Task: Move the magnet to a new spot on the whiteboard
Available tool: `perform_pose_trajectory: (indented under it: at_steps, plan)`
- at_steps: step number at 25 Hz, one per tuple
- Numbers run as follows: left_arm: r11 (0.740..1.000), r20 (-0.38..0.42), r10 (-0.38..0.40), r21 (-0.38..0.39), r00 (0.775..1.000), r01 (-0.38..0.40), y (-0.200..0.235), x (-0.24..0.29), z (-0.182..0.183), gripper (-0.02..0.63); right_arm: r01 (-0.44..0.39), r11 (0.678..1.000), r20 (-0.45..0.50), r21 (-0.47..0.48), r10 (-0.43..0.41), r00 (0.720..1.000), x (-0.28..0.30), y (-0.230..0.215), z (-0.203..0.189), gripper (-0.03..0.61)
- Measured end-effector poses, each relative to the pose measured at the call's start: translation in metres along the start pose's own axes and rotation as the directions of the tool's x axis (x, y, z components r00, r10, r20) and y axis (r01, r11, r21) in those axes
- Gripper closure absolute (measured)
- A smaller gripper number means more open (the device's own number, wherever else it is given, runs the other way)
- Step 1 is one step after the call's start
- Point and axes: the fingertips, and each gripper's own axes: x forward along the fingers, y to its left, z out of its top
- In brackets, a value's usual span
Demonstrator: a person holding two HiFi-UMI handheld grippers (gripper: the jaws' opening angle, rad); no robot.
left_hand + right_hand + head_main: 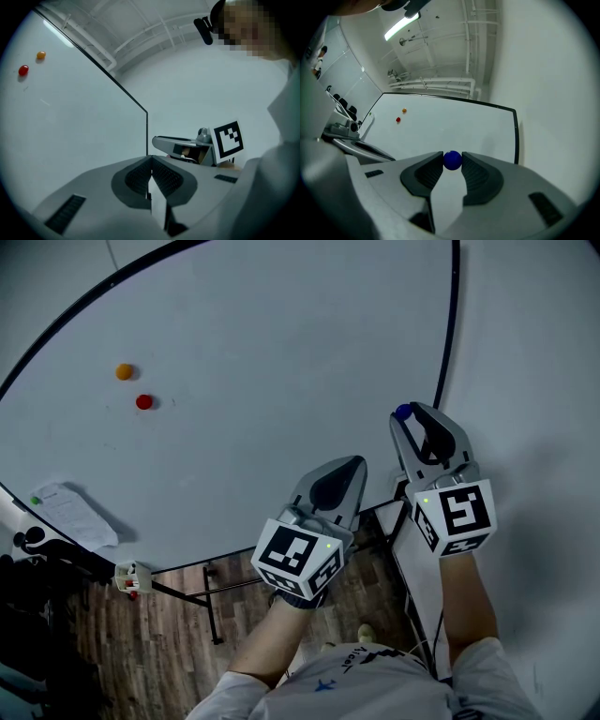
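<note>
A round blue magnet (452, 160) sits pinched between the tips of my right gripper (452, 161), which is shut on it. In the head view the blue magnet (403, 412) shows at the tip of the right gripper (405, 415), off the whiteboard (281, 381) near its right frame edge. An orange magnet (124, 371) and a red magnet (143, 401) stick to the board at the upper left. My left gripper (352, 465) hangs lower, beside the right one, with its jaws shut and nothing between them (150, 164).
A sheet of paper (73, 512) held by a green magnet (36, 500) hangs at the board's lower left. The black board frame (448, 343) runs down the right side, next to a plain wall. Stand legs (211, 601) and wooden floor lie below.
</note>
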Motion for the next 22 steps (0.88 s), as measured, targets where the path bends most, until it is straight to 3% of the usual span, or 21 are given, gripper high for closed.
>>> perform_pose_trajectory:
  at_steps: [15,22]
  plan:
    - [1.0,0.016,0.014,0.007,1.0,-0.014,0.001,0.016,0.001,0.601,-0.009,1.0,-0.006,0.002,0.009,1.0,0.008,-0.015,-0.008,0.448]
    - [0.999,0.003,0.031,0.011,1.0,-0.031,0.008,0.025,-0.008,0.601,-0.023,1.0,-0.045,0.008,0.024,0.999,0.031,-0.021,-0.033,0.448]
